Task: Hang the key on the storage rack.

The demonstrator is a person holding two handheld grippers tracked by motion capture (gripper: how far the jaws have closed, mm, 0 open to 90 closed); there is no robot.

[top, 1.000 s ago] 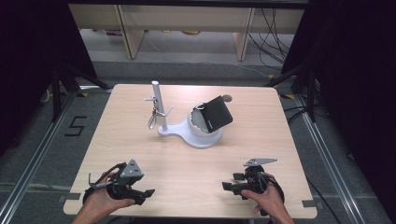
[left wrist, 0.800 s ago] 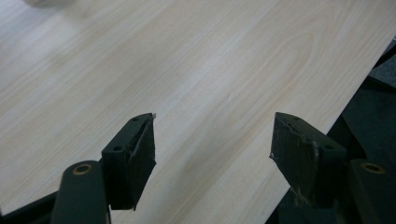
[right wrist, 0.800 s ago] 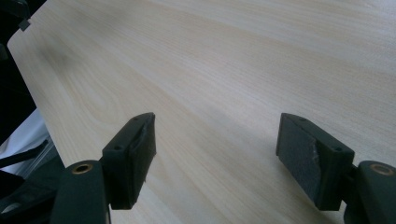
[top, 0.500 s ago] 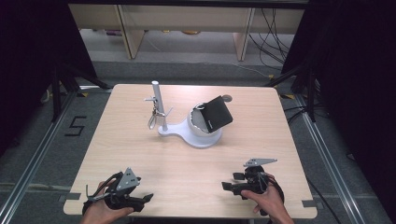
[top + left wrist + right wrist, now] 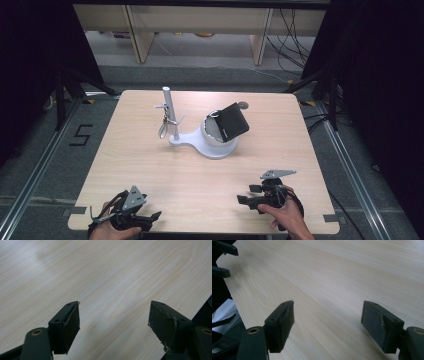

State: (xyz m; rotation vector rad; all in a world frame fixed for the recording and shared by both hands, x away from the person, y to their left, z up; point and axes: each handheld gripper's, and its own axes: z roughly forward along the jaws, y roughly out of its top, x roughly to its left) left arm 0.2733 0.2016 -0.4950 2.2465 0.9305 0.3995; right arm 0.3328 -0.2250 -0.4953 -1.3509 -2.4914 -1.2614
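Observation:
My left gripper (image 5: 152, 216) lies low at the table's front left corner, held in a hand, its jaws pointing right. In the left gripper view (image 5: 115, 305) the jaws stand wide apart over bare wood; they have just been opening, with nothing between them. My right gripper (image 5: 246, 196) rests at the front right, jaws pointing left. The right gripper view (image 5: 328, 304) shows it open and empty over the tabletop. A white stand (image 5: 212, 147) sits mid-table with an upright post (image 5: 168, 107), a key ring (image 5: 163, 129) hanging from it, and a black wallet (image 5: 231, 121) leaning in its bowl.
The light wooden table (image 5: 280, 145) has a rounded outline and a front edge close to both hands. Dark floor and black curtains surround it, with shelving legs and cables behind. Open wood stretches between the stand and the grippers.
My left hand has drawn back toward the front edge and sunk lower onto the table. The right hand and the stand have stayed where they were.

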